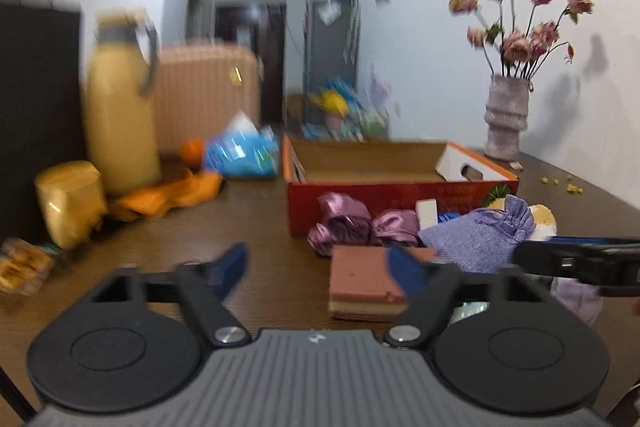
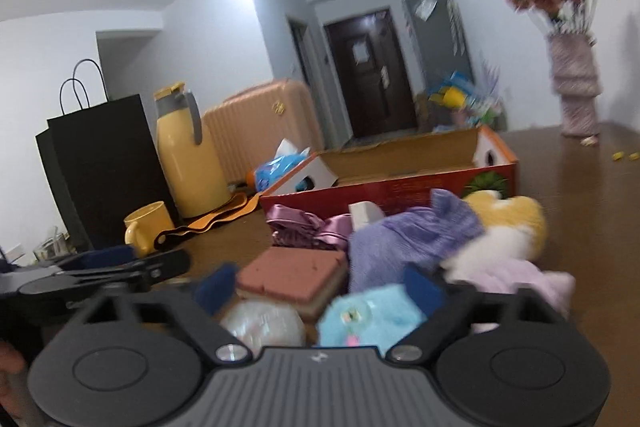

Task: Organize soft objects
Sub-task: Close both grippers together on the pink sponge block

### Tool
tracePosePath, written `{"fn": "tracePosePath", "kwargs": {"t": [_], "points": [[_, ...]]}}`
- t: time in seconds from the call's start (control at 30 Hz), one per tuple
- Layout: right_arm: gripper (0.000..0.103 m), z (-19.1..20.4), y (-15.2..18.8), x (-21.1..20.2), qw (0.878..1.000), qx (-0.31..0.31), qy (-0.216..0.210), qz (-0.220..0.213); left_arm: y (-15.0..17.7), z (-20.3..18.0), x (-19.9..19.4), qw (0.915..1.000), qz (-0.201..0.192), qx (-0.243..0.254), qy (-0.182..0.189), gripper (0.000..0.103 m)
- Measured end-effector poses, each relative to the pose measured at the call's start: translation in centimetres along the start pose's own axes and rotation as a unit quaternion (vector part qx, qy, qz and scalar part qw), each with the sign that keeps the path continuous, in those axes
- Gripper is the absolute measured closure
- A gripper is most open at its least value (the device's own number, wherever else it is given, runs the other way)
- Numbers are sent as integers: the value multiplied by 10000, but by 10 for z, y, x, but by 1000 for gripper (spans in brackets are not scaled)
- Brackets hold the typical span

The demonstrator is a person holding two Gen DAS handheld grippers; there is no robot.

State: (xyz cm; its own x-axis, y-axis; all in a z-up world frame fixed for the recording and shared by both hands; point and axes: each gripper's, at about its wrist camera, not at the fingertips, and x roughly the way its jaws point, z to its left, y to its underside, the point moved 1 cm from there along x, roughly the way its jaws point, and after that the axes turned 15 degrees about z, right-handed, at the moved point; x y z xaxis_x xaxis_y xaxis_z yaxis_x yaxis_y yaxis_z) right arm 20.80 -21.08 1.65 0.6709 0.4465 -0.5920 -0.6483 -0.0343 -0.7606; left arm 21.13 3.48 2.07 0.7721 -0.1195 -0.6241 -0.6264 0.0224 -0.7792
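Here, both my left gripper (image 1: 318,263) and right gripper (image 2: 320,287) hang released — soft toys piled beside the red box (image 2: 400,187), awaiting sorting.

Glossy satin pouches (image 1: 352,223), woven lilac bag (image 1: 480,235) (coarse), wood-grain table (image 1: 240,219)

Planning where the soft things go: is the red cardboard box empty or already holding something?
Seemingly empty. The red cardboard box shows a bare brown floor in both views; its near inside corner is hidden behind the front wall.
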Motion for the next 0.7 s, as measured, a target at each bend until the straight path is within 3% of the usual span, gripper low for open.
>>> {"fn": "tracePosePath", "kwargs": {"t": [0.03,0.1,0.27,0.4,0.5,0.7], "points": [[53,-1,-8,9,9999,-23,-6,141,-9,6,13,9992,310,-165,214,50],[59,0,-21,27,9989,-18,-32,460,-20,14,34,9950,770,-357,534,54],[61,-3,-36,68,9955,40,-68,948,-33,25,71,9890,1217,-320,776,54],[71,-6,-44,95,9917,170,-61,1274,-41,36,93,9768,1660,-509,1251,69],[72,-6,-43,105,9902,297,-85,1363,-46,38,100,9704,1799,-651,1475,77],[74,-1,-47,95,9927,217,-152,1180,-52,37,82,9717,1660,-699,1525,79]]}}
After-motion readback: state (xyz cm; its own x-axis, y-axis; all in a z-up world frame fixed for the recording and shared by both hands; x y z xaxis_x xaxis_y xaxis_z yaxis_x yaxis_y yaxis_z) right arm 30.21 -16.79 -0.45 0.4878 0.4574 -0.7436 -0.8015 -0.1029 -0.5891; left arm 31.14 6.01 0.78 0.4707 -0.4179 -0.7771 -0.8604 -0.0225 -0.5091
